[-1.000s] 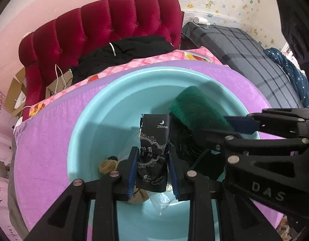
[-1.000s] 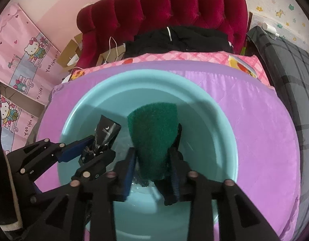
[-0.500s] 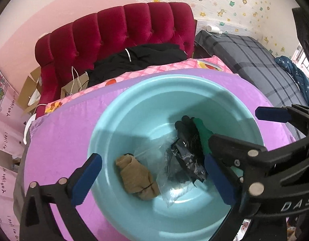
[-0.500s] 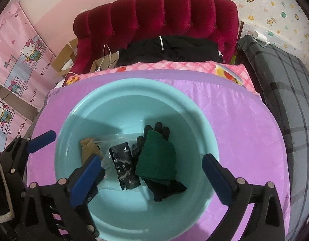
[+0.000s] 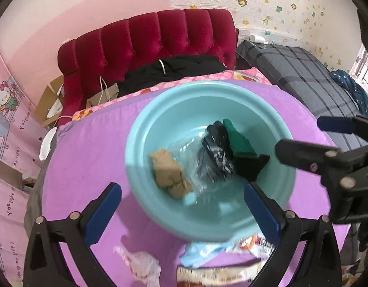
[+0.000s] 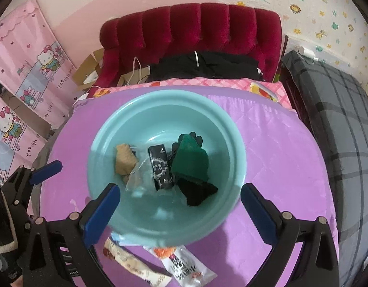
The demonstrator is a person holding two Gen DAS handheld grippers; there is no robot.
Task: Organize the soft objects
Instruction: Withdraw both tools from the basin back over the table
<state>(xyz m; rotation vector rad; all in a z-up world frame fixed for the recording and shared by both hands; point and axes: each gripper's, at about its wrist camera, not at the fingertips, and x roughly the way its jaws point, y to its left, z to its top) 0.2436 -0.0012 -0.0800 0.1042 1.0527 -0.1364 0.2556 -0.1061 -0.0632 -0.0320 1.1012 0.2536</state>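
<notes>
Both grippers' fingers (image 6: 255, 205) spread, empty, above the basin (image 6: 231, 129) rim; pouches probably overlap its near edge.

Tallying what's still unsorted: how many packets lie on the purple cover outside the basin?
3, near the basin's front rim: beige packet, white packet, light blue packet. More may be hidden.

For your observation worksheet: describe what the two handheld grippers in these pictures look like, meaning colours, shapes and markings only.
The left gripper and the right gripper look alike: black plastic frames with triangular cut-outs, silver round bolt heads, and flat blue pads lining the fingers. A dark sleeve with a cream cuff shows at the right view's left edge.
</notes>
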